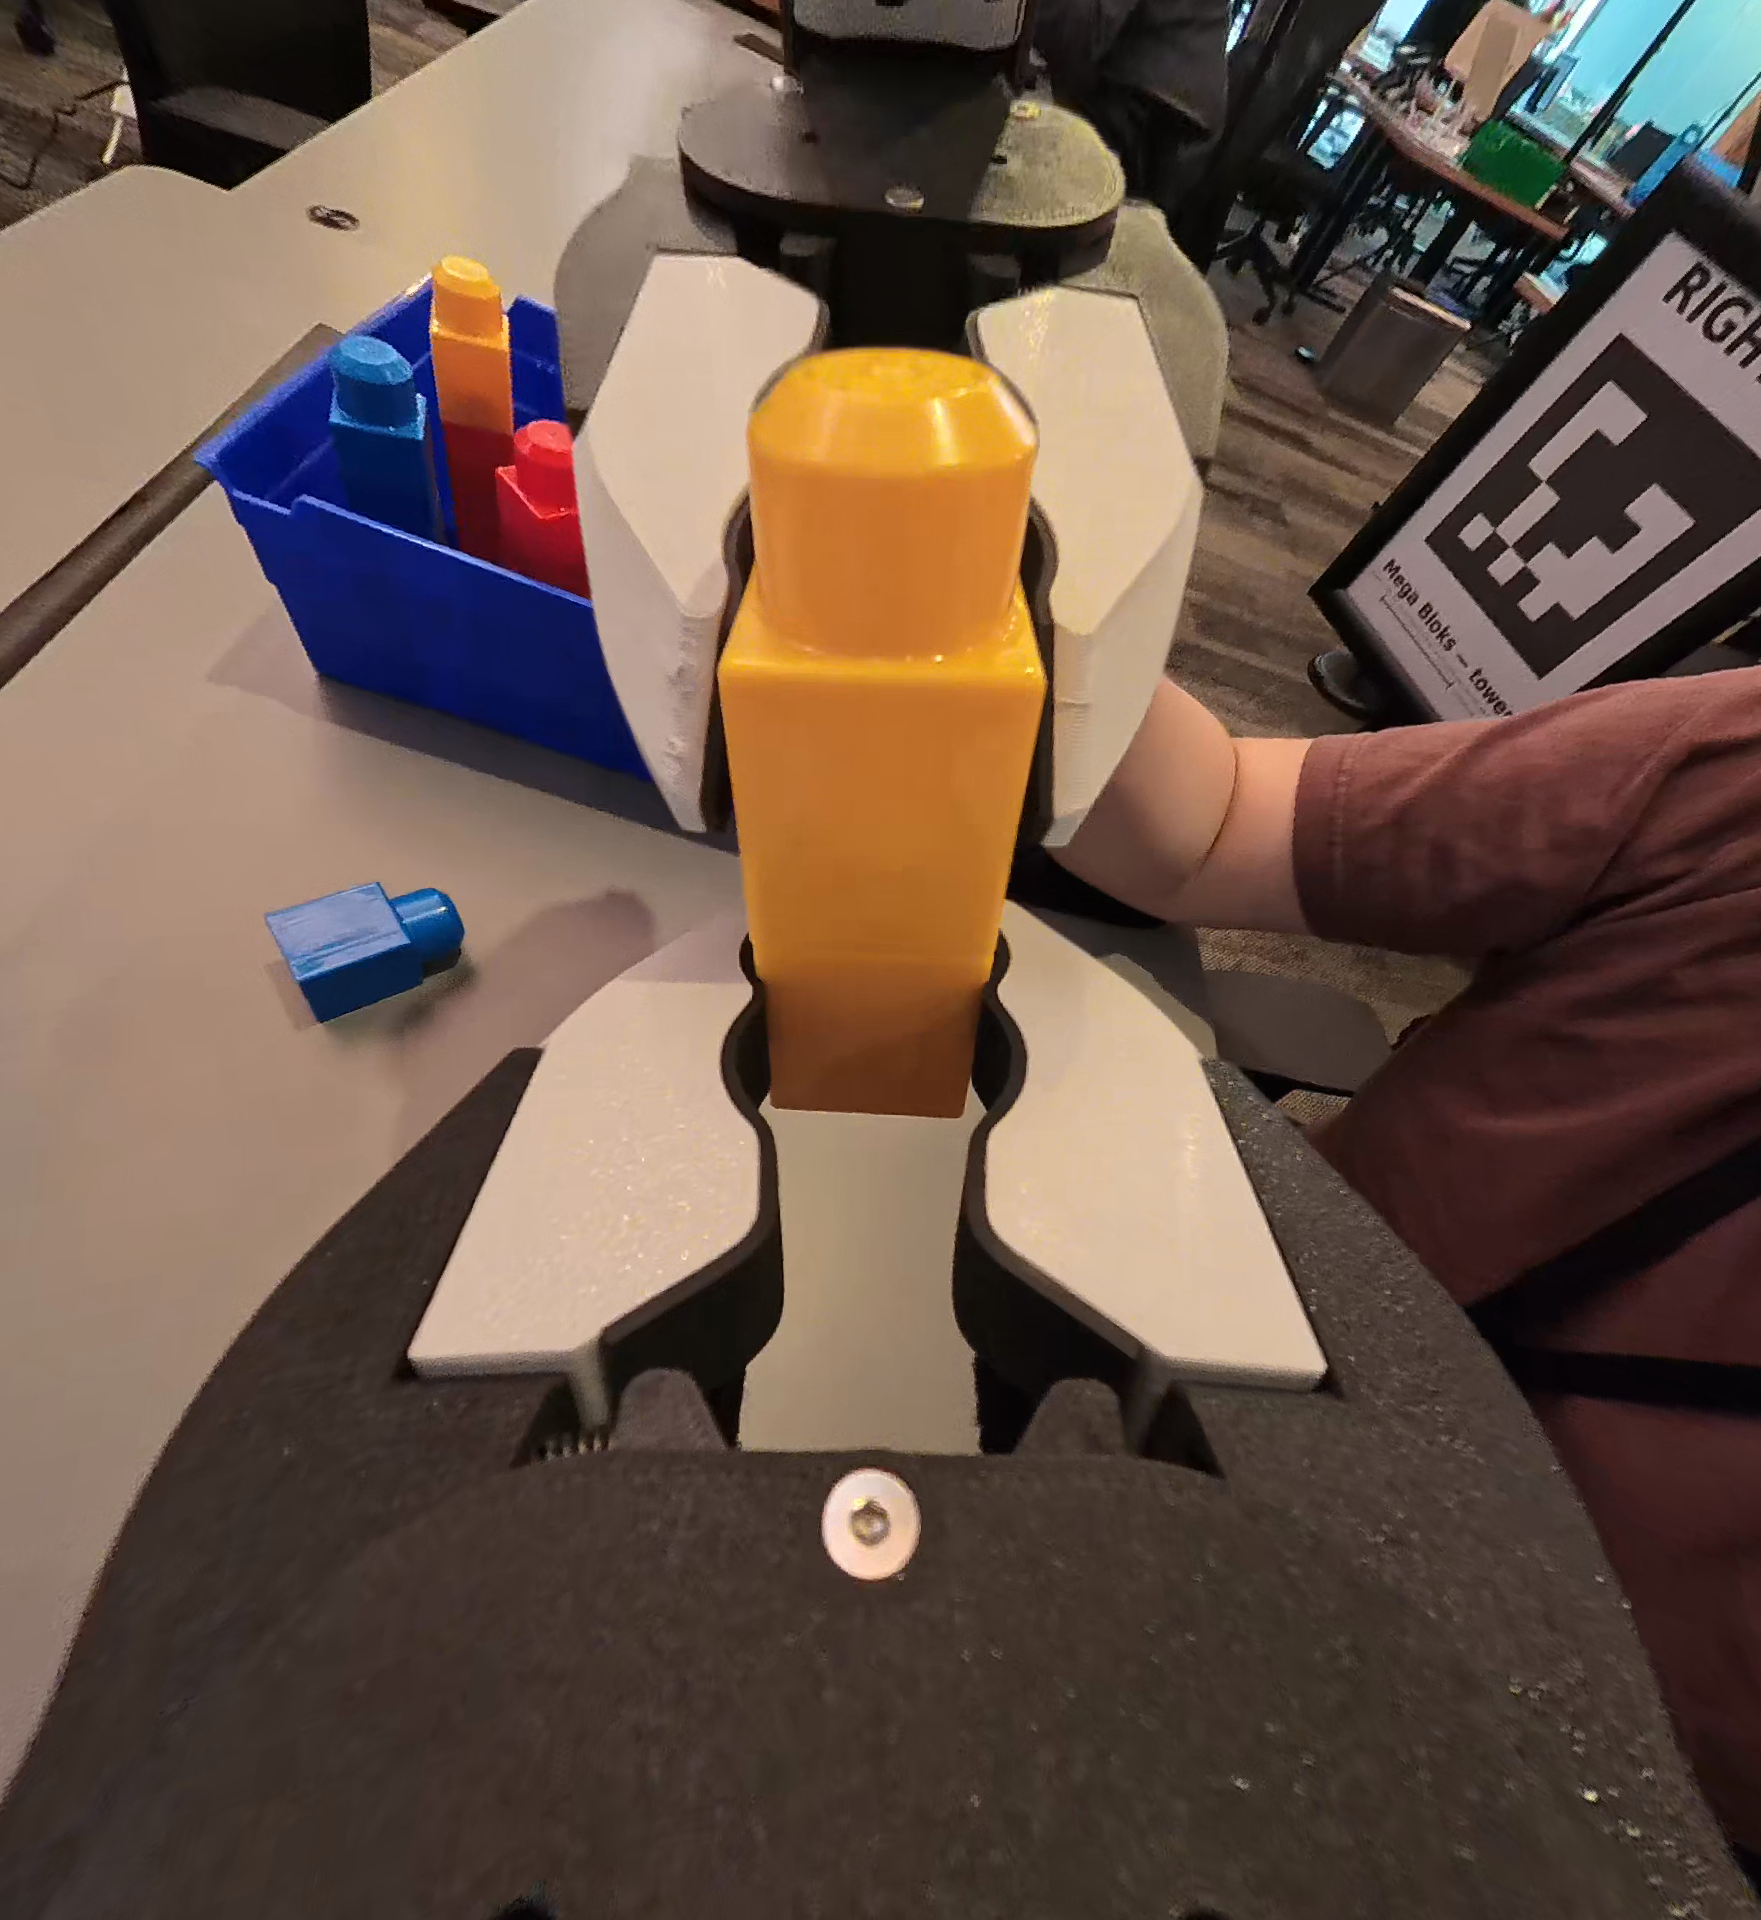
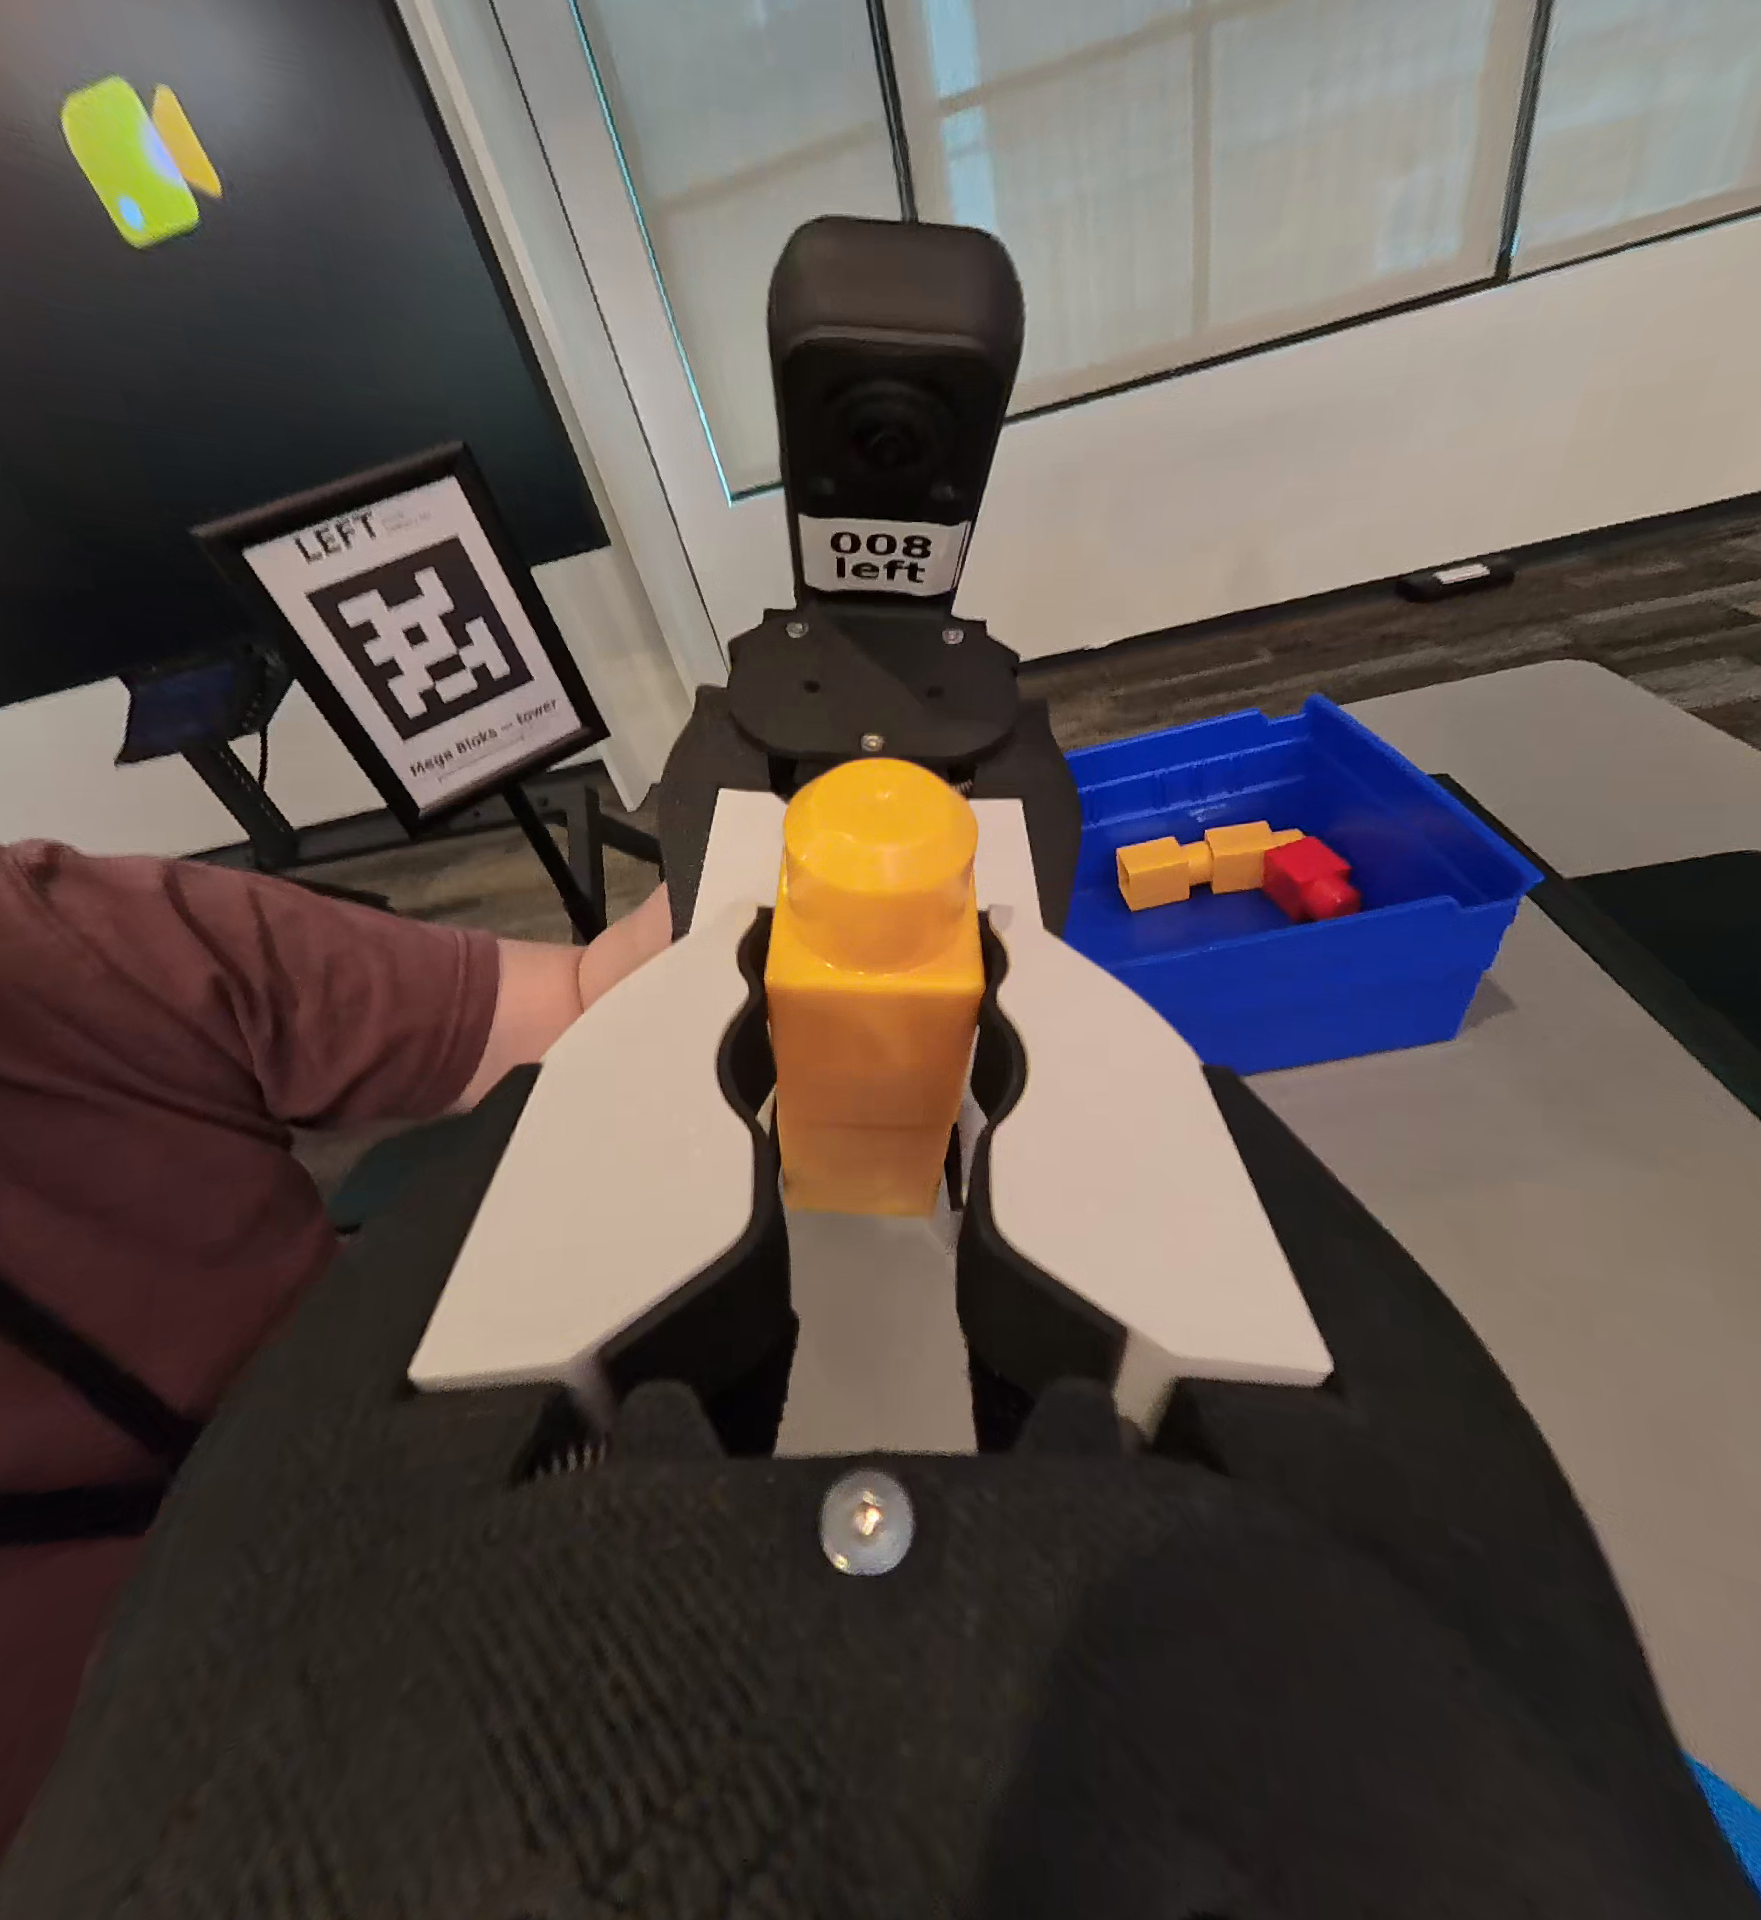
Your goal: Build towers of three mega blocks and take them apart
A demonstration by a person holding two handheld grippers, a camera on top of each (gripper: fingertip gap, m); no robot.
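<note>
Two orange mega blocks are joined into one short stack [image 1: 881, 790], held in the air between both grippers. My left gripper [image 1: 871, 1029] is shut on the lower orange block [image 1: 871, 1039]. My right gripper [image 1: 881, 717] faces it from the far side and is shut on the upper orange block. In the right wrist view my right gripper [image 2: 871, 1039] presses the upper orange block [image 2: 871, 1029], with its round stud on top. The lower block [image 2: 860, 1169] shows beneath it. The left gripper's white fingers [image 2: 736, 862] show behind the stack.
A blue bin [image 1: 419, 613] holds upright blue, orange-on-red and red blocks. A loose blue block [image 1: 367, 951] lies on the grey table [image 1: 128, 1143]. A second blue bin [image 2: 1323, 997] holds two joined orange blocks and a red one. Framed marker signs [image 1: 1603, 509] [image 2: 408, 644] stand off the table. A person's arm [image 1: 1478, 831] is at the right. The grippers' ends are close to 6 cm from one another.
</note>
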